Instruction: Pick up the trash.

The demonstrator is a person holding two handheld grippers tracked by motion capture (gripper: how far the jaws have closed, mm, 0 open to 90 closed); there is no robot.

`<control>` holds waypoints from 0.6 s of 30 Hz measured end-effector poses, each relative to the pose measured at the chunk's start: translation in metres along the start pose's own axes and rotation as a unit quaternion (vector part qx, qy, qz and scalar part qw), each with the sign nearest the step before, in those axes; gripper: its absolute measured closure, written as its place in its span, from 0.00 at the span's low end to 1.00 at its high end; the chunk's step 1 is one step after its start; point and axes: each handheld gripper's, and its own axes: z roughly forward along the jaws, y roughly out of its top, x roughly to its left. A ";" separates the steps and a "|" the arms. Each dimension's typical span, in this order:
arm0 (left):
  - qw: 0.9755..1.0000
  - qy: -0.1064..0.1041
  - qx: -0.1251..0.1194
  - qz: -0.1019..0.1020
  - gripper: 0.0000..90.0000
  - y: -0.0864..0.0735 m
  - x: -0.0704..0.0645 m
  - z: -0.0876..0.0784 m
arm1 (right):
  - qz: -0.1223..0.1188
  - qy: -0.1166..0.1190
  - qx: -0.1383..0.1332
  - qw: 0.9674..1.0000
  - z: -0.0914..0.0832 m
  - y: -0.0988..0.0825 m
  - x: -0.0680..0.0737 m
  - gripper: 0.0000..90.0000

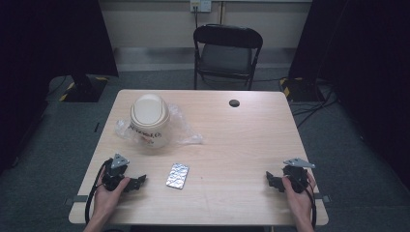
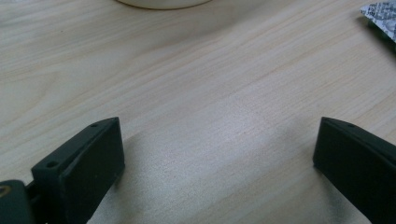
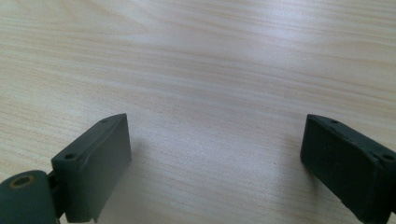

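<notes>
**Both claws open, resting on worktop near front edge**

Left claw [image 1: 138, 182]: held in the person's left hand [image 1: 107, 193] at the front-left of the light wood worktop [image 1: 241, 140]. Jaws spread wide, nothing between them; left gripper view shows bare wood grain in the gap. Jaws point toward the worktop's middle.

Right claw [image 1: 270, 181]: held in the right hand [image 1: 299, 195] at the front-right. Jaws also spread wide and empty; right gripper view shows plain wood between them.

Objects on worktop:
- Cream ceramic jar [image 1: 150, 120] with domed lid, lettering on its side, back-left area. It sits on a crumpled clear plastic sheet [image 1: 186, 135].
- Silver foil blister pack [image 1: 177, 175], flat, front-centre, just beside the left claw and well apart from the right one.
- Small dark round disc [image 1: 234, 103] near the far edge.

Behind the worktop: black folding chair [image 1: 227, 53].
</notes>
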 end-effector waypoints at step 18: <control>1.000 0.002 -0.010 -0.008 0.18 0.000 0.003 -0.007 | 0.000 0.002 0.001 1.000 -0.001 -0.001 0.004 0.09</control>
